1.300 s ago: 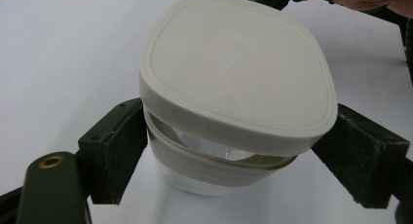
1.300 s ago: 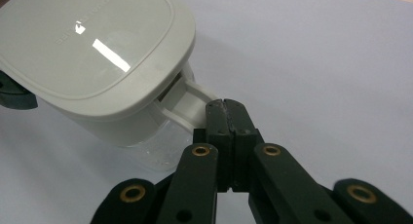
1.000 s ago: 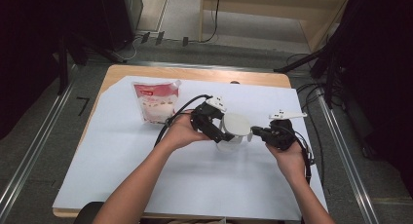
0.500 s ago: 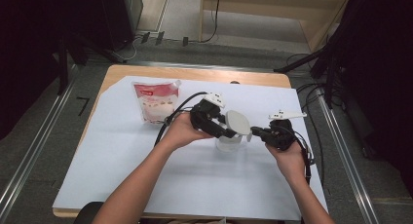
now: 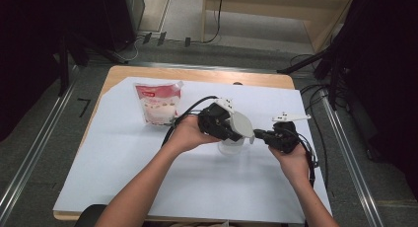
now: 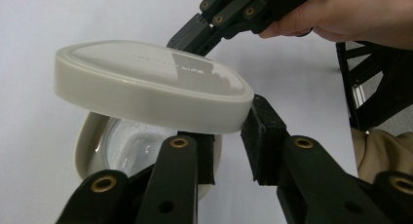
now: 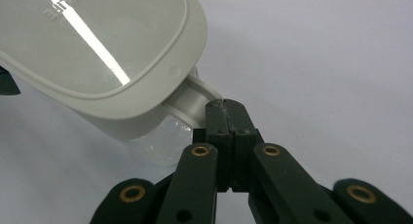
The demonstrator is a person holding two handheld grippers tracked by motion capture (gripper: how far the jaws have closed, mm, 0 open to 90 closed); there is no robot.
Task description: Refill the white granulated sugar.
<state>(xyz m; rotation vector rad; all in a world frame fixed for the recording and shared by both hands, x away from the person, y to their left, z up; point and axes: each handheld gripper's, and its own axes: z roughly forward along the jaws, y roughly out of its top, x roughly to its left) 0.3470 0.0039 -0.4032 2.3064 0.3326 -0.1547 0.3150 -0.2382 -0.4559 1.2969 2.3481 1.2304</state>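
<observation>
A clear container (image 5: 230, 147) stands mid-table on the white sheet. Its pale grey lid (image 5: 241, 124) is tilted up off the rim. My left gripper (image 5: 237, 132) comes in from the left; its jaws have just been closing and now pinch the lid's edge. In the left gripper view, the lid (image 6: 146, 83) hangs slanted over the open container (image 6: 122, 146), its rim between my left gripper's (image 6: 231, 136) pads. My right gripper (image 5: 259, 135) is shut on the container's clear side tab (image 7: 195, 95). In the right gripper view, my right gripper (image 7: 228, 112) has its pads pressed together on that tab.
A red and white pouch (image 5: 158, 103) lies at the back left of the white sheet (image 5: 148, 177). The wooden table edge (image 5: 197, 74) runs behind it. Cables trail from both grippers, and metal rails flank the table.
The lid has gone from lying on the container to tilted up at its left side. The left gripper's jaws closed on its edge. The right gripper kept still.
</observation>
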